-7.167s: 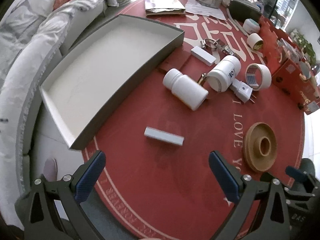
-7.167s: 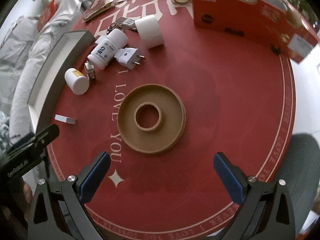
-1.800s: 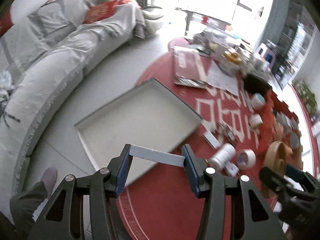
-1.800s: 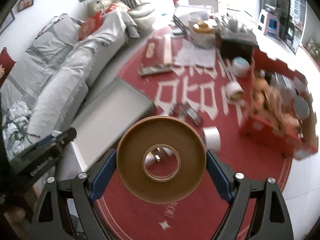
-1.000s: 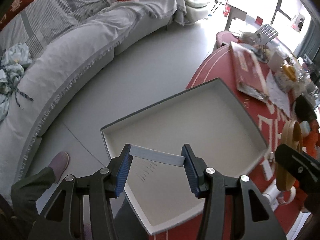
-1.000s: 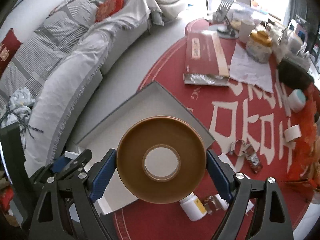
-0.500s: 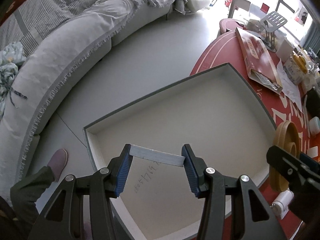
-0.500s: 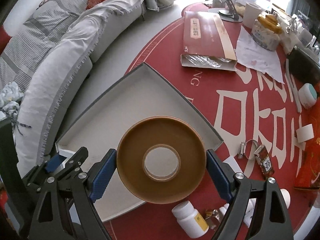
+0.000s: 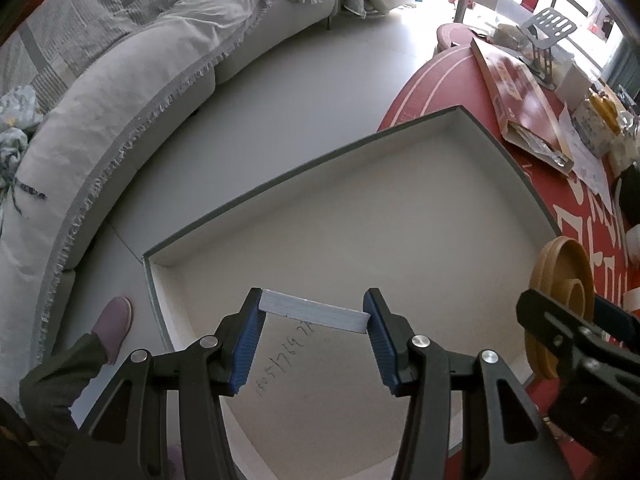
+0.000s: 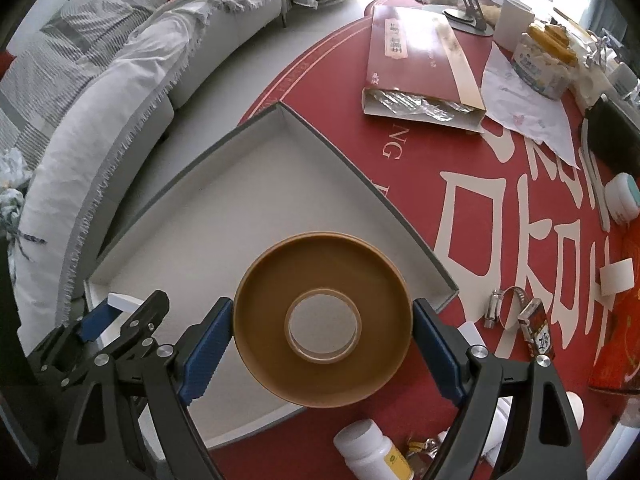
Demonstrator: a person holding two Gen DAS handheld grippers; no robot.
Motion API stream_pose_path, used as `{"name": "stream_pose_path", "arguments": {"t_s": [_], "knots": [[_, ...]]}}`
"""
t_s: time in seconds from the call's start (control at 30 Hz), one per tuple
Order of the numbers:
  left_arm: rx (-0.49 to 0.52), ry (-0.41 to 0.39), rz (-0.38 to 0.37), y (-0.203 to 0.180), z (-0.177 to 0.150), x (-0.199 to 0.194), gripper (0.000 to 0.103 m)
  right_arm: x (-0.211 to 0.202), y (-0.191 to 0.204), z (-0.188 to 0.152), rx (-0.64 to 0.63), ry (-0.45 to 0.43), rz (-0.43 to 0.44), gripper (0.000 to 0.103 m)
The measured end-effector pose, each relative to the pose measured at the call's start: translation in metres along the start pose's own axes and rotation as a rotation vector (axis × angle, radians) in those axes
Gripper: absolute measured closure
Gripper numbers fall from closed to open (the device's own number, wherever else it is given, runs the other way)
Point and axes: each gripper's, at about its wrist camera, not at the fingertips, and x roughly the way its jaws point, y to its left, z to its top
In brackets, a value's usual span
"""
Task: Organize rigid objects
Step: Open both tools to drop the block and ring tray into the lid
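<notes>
Left gripper (image 9: 314, 316): clenched on the grey bar (image 9: 313, 315) by its two ends, held level so it can be laid flat.
Right gripper (image 10: 322, 328): grasping the brown ring (image 10: 322, 327) across its rim, bottom centre of frame.
Tray (image 10: 352, 168): shallow, white inside, centre frame, at the edge of the red table (image 10: 500, 240); both pieces hang above its floor, apparently awaiting release.
Unsorted: white bottle (image 10: 372, 454), hose clamp (image 10: 505, 305), lower right, outside the tray.

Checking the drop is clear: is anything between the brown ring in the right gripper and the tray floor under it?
No. In the right wrist view, the brown ring hangs over bare white floor of the tray.
</notes>
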Motion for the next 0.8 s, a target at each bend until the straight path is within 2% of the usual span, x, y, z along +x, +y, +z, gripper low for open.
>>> {"name": "stream_pose_path", "arguments": {"t_s": [0.17,0.23,0.27,0.3,0.33,0.37,0.5,0.63,0.77,0.8], "knots": [[0.019,0.011,-0.013,-0.004,-0.003,0.006,0.048,0.007,-0.001,0.001,-0.005,0.016,-0.015,0.015],[0.020,0.009,-0.030,-0.004,-0.004,0.007,0.040,0.009,-0.002,0.001,-0.007,0.023,-0.018,0.015],[0.019,0.003,-0.038,-0.004,-0.005,0.007,0.027,0.009,-0.002,0.001,-0.006,0.021,-0.015,0.014],[0.017,-0.004,-0.043,-0.004,-0.005,0.006,0.019,0.009,-0.003,0.000,-0.007,0.023,-0.013,0.008],[0.014,-0.012,-0.049,-0.003,-0.006,0.005,0.019,0.009,-0.004,0.000,-0.005,0.020,-0.015,0.002],[0.011,-0.010,-0.059,-0.003,-0.006,0.005,0.018,0.006,-0.005,0.000,-0.004,0.004,-0.014,0.000],[0.001,0.033,-0.092,-0.002,-0.006,0.010,0.014,-0.004,-0.003,-0.001,-0.026,-0.029,-0.039,0.000],[-0.011,0.034,-0.094,-0.001,-0.010,0.002,0.013,-0.025,-0.007,-0.007,-0.040,-0.087,-0.089,0.001],[0.008,0.018,-0.125,-0.002,-0.020,-0.014,0.010,-0.048,-0.026,-0.030,0.002,-0.132,-0.098,0.001],[0.019,0.018,-0.133,-0.003,-0.024,-0.017,0.010,-0.054,-0.037,-0.045,0.022,-0.136,-0.101,0.001]]}}
